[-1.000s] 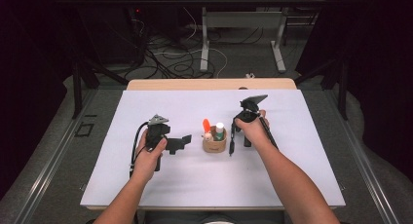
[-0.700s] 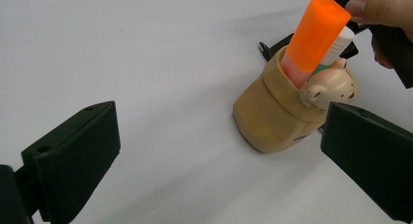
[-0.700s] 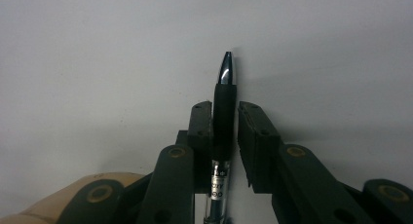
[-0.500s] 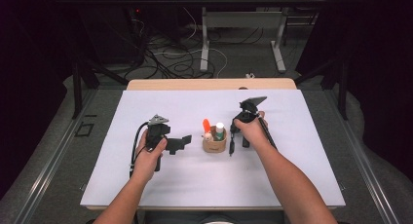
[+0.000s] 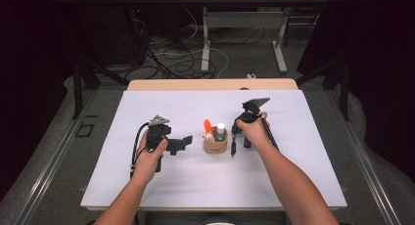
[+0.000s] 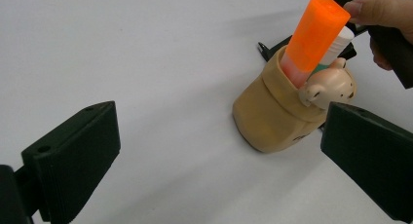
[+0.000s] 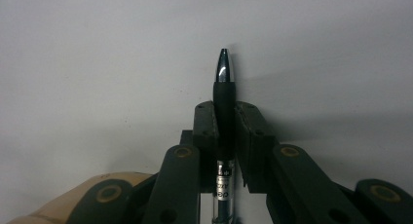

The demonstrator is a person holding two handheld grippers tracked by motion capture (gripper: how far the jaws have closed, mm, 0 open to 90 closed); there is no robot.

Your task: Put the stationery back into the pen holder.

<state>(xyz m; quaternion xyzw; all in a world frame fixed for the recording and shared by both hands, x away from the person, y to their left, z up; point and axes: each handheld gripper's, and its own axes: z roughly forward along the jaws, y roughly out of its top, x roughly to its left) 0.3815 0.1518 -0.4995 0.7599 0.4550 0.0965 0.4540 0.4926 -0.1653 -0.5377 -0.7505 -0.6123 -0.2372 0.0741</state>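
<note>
A tan pen holder point(image 5: 215, 145) stands mid-table with an orange marker point(image 5: 208, 126), a white-capped tube point(image 5: 221, 131) and a small bear figure point(image 6: 328, 87) in it. My left gripper point(image 5: 182, 144) lies to its left, pointing at it, jaws open wide with nothing between them. In the left gripper view the pen holder point(image 6: 272, 117) and marker point(image 6: 311, 34) sit beyond the left gripper point(image 6: 219, 160). My right gripper point(image 5: 240, 138) is just right of the holder, pointing down at the table. It is shut on a black pen point(image 7: 225, 87) whose silver tip points at the white surface.
The table point(image 5: 293, 186) is covered by a white sheet with a wooden strip point(image 5: 210, 84) at its far edge. Beyond it are cables and desk legs on a dark floor. The tan holder point(image 7: 73, 199) shows at the lower left of the right gripper view.
</note>
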